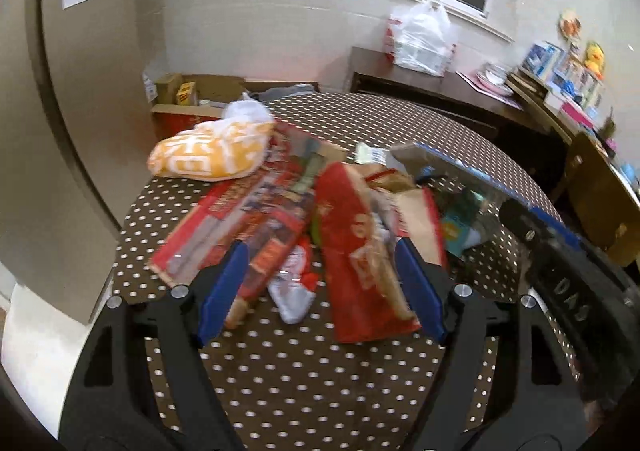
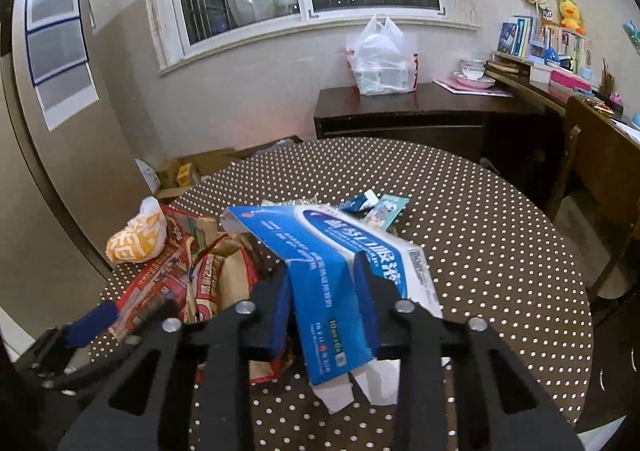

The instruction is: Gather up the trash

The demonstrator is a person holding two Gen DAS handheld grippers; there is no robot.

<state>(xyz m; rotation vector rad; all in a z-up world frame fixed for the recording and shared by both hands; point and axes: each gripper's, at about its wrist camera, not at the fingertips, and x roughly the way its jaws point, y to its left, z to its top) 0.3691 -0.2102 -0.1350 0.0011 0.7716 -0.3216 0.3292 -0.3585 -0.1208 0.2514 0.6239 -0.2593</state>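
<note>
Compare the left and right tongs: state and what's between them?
The left tongs stand wide open; the right tongs are shut on the blue box.
The left tongs hold nothing and hang over the red wrappers on the table; the right tongs pinch the box's flattened end.
Shared: both have blue pads and black frames, and both point down toward the same trash pile.

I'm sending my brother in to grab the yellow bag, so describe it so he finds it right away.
Go to the round polka-dot table under the window. At the pile's far left edge lies a yellow bag, puffy, with white lettering and a white knotted top; everything beside it is flat red wrappers.
</note>
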